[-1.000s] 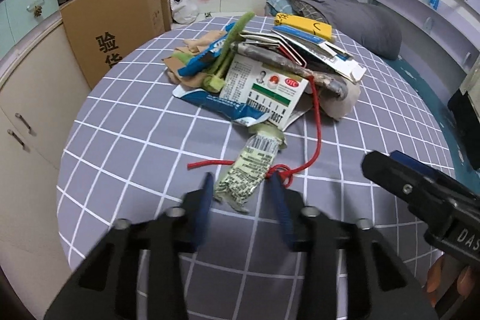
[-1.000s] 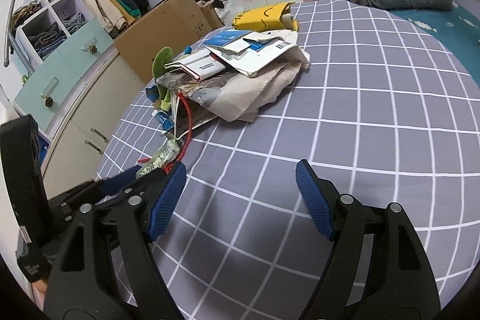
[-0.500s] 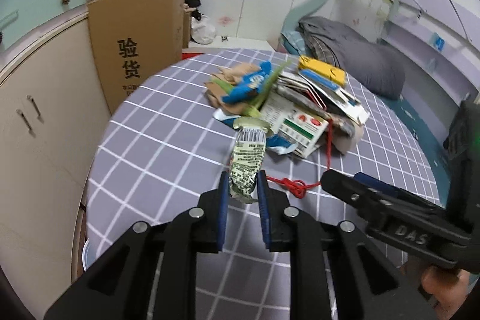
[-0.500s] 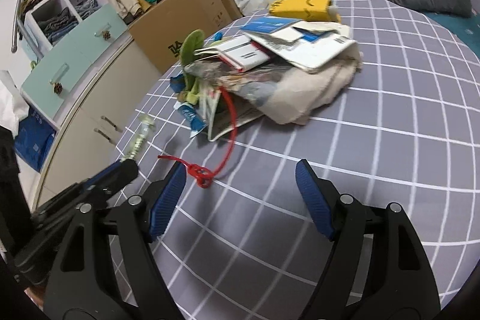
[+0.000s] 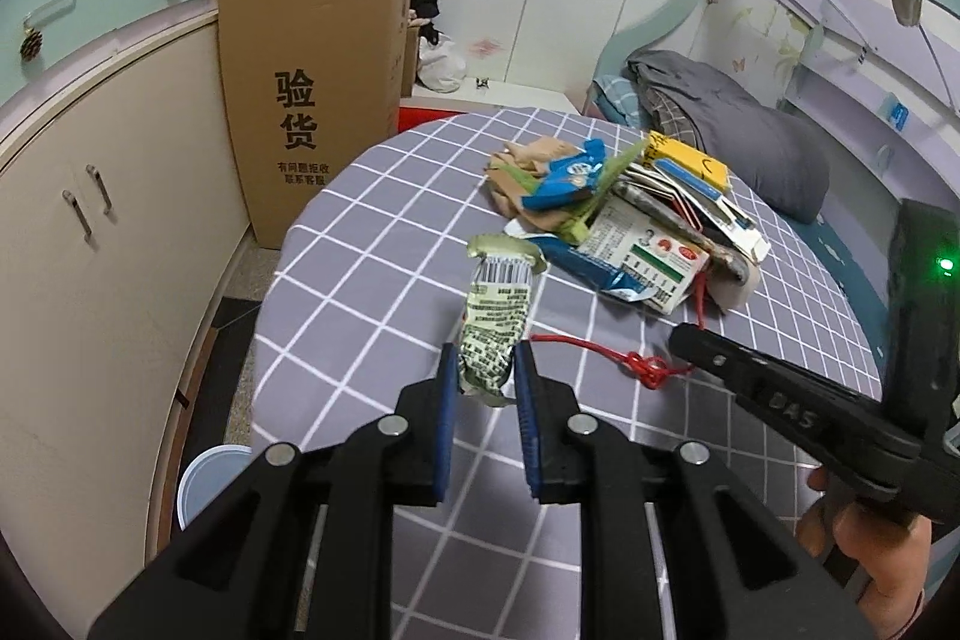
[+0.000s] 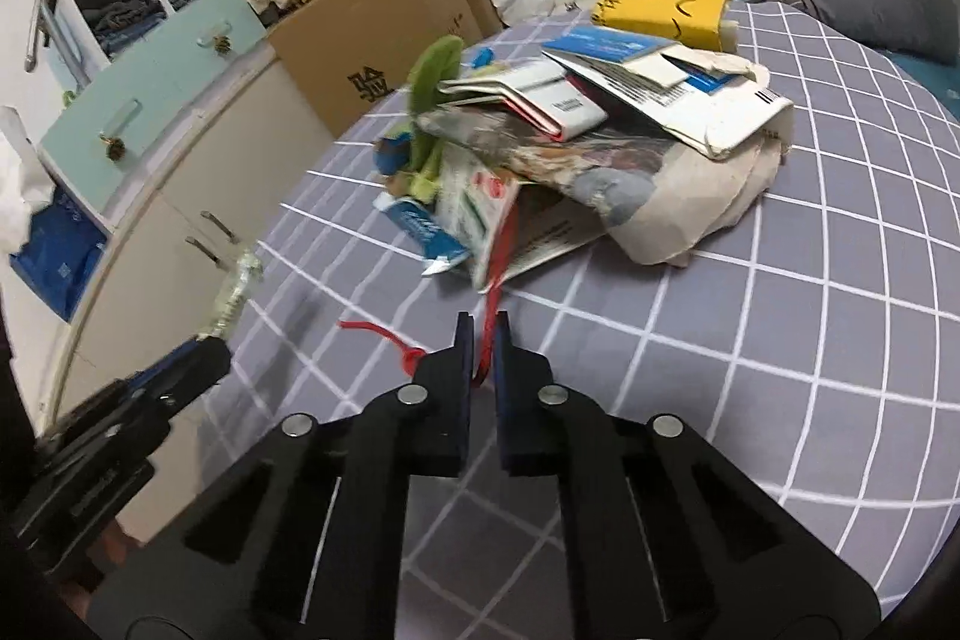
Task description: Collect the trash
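Observation:
A heap of trash (image 5: 630, 220) (image 6: 600, 130), made of paper, cartons and wrappers, lies on the round table with a grey checked cloth (image 5: 372, 244). My left gripper (image 5: 483, 376) is shut on a crumpled green printed wrapper (image 5: 498, 316), held up off the cloth left of the heap. In the right wrist view that wrapper (image 6: 237, 292) sticks up from the left gripper (image 6: 198, 358). My right gripper (image 6: 482, 334) is shut on a red string (image 6: 384, 334) that runs into the heap. From the left, the string (image 5: 600, 352) ends at the right gripper (image 5: 684, 340).
A tall cardboard box (image 5: 312, 100) stands on the floor beyond the table's left edge, beside cream cabinets (image 5: 90, 250). A pale blue bin (image 5: 204, 478) sits on the floor below that edge. Grey bedding (image 5: 738, 142) lies behind the table. A hand (image 5: 864, 550) holds the right gripper.
My left gripper has closed on the green wrapper and lifted it up and left, away from the heap. My right gripper moved in over the red string and snapped shut on it.

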The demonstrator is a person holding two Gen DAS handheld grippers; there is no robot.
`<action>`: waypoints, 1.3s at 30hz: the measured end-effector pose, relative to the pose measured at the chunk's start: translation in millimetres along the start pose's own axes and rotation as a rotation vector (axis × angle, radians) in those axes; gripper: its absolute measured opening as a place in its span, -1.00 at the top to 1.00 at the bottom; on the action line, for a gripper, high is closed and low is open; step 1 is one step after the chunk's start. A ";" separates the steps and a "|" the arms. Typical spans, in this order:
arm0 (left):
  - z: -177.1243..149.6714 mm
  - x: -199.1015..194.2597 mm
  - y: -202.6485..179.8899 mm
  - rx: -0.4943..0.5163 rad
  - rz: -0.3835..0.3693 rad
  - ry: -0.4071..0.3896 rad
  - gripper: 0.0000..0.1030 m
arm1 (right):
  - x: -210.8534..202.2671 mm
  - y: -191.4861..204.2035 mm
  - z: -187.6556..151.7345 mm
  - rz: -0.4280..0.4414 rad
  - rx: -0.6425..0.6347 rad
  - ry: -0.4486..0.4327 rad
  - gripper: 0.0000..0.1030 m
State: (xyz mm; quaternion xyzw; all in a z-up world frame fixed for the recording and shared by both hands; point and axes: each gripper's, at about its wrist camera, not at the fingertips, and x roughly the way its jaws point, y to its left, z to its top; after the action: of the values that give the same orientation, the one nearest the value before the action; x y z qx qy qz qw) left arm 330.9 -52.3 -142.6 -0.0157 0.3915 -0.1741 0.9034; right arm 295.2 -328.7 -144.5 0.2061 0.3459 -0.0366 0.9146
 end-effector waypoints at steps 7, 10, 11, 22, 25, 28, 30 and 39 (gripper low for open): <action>-3.1 -14.2 21.3 -0.048 0.006 -0.023 0.65 | -15.2 39.3 1.7 0.072 -0.051 -0.024 0.92; -5.6 -23.0 36.7 -0.079 0.015 -0.034 0.65 | -18.3 60.2 1.2 0.092 -0.083 -0.030 0.92; -7.1 -26.7 44.0 -0.092 0.019 -0.039 0.65 | -18.7 68.6 0.4 0.100 -0.097 -0.031 0.93; -23.8 -40.9 83.8 -0.129 0.040 -0.038 0.65 | -5.2 77.1 -16.0 -0.091 -0.137 -0.026 -0.05; -26.4 -38.8 88.2 -0.140 0.033 -0.030 0.65 | 4.7 68.9 -25.9 -0.117 -0.130 0.011 0.04; -28.7 -37.6 91.7 -0.150 0.025 -0.026 0.65 | 16.0 69.1 -31.4 -0.167 -0.160 0.036 0.10; -29.4 -37.7 94.3 -0.156 0.018 -0.027 0.65 | 18.4 74.7 -29.6 -0.178 -0.191 0.044 0.43; -31.7 -42.7 107.4 -0.179 0.025 -0.033 0.65 | 26.9 98.9 -35.1 -0.149 -0.286 0.077 0.86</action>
State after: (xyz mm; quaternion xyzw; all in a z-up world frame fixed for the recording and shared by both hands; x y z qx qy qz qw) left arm 313.8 65.9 -152.3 -0.0944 0.3905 -0.1269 0.9069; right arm 314.6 -222.3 -150.8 0.0487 0.3966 -0.0467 0.9155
